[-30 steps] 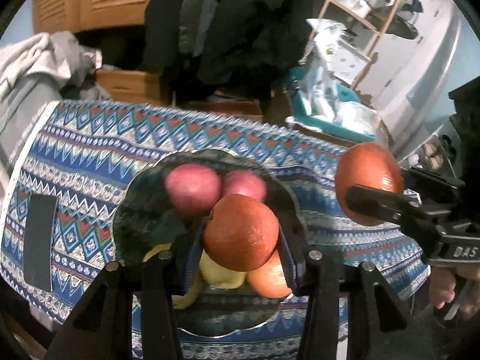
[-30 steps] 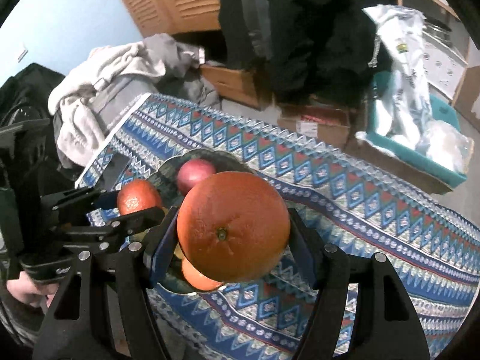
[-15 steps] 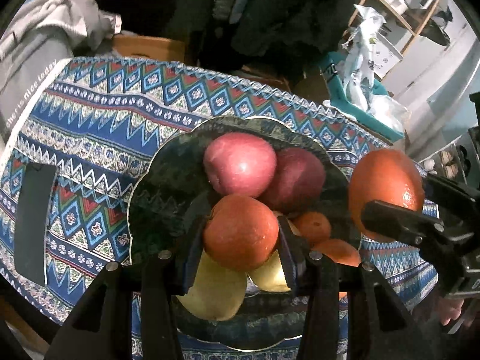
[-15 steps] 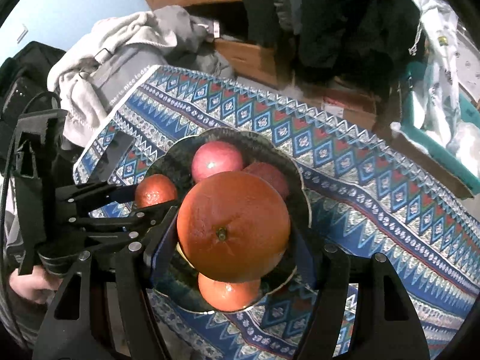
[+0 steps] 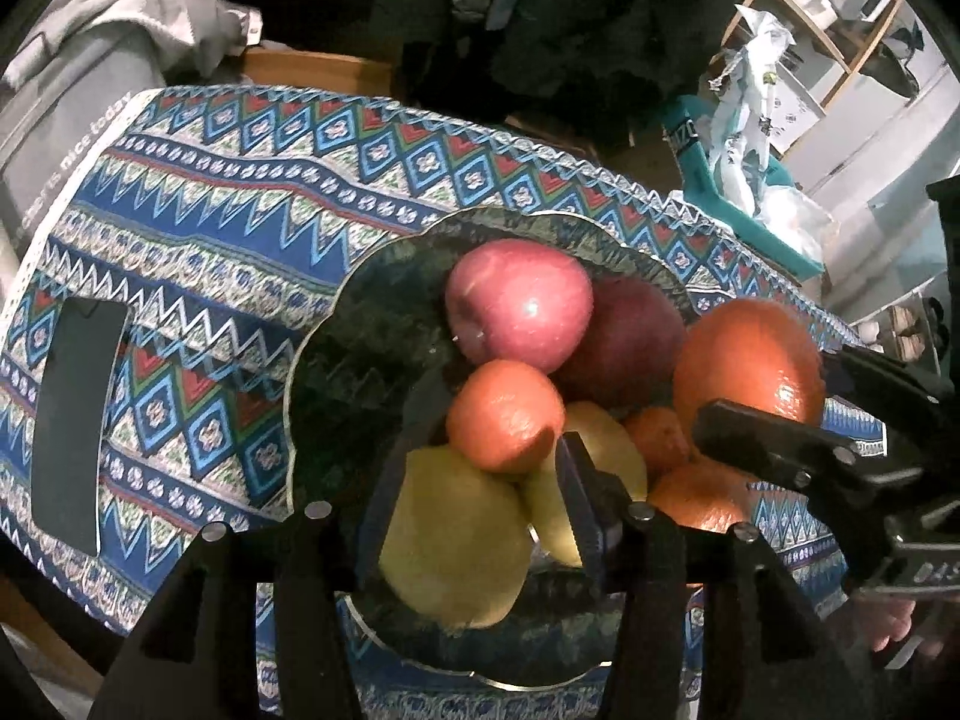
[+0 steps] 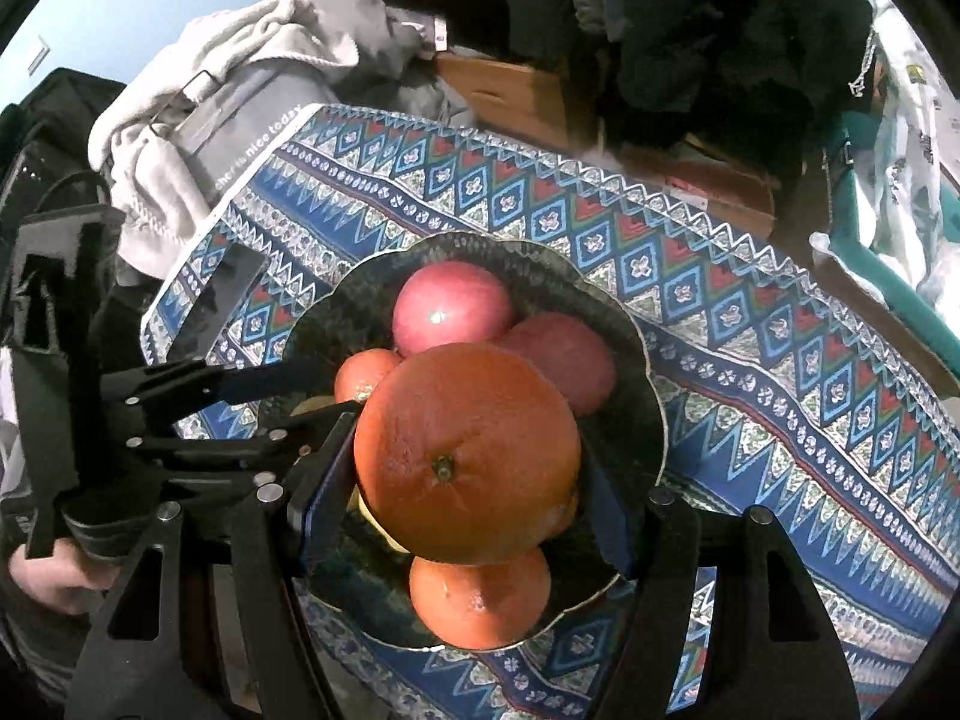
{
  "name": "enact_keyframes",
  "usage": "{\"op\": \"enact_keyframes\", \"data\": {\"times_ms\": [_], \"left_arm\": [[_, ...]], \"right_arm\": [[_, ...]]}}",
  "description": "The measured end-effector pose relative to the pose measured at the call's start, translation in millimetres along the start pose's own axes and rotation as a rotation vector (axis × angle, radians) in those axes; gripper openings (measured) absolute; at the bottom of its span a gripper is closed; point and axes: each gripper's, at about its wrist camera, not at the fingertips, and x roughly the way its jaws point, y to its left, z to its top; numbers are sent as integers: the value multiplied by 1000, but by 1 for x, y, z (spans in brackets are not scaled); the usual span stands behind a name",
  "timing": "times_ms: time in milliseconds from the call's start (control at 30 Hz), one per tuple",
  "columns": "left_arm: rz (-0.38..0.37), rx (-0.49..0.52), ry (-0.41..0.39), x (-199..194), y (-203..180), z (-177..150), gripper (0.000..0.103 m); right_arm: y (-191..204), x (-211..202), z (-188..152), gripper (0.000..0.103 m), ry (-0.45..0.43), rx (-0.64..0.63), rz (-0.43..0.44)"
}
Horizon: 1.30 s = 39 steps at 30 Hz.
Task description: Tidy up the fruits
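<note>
**Right gripper carrying a large orange over the near edge of the bowl in mid-table.**
Its jaws are clamping the orange across its widest girth, probably the soundest hold for a firm, weighty, waxy ball apt to roll off the heap. The left gripper is bracketing a small orange atop the pears. Whether it is gripping cannot be told, since one finger is blurring. The heap's base is lying hidden.
</note>
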Motion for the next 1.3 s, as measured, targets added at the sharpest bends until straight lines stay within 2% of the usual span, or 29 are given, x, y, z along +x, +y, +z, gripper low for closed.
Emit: {"op": "enact_keyframes", "data": {"times_ms": [333, 400, 533, 700, 833, 967, 1300], "left_arm": [[43, 1, -16, -15, 7, -7, 56], [33, 0, -13, -15, 9, -8, 56], [34, 7, -10, -16, 7, -10, 56], [34, 28, -18, -22, 1, -12, 63], [29, 40, -29, -30, -4, -12, 64], [19, 50, -57, -44, -11, -13, 71], [-4, 70, -103, -76, -27, -15, 71]], "right_arm": [[11, 22, 0, 70, 47, -17, 5], [11, 27, -1, 71, 59, -8, 10], [6, 24, 0, 72, 43, 15, 7], [6, 16, -1, 72, 32, 14, -6], [6, 6, -1, 72, 14, 16, -7], [11, -11, 0, 72, -22, 12, -8], [16, -45, -4, 72, -86, -1, -22]]}}
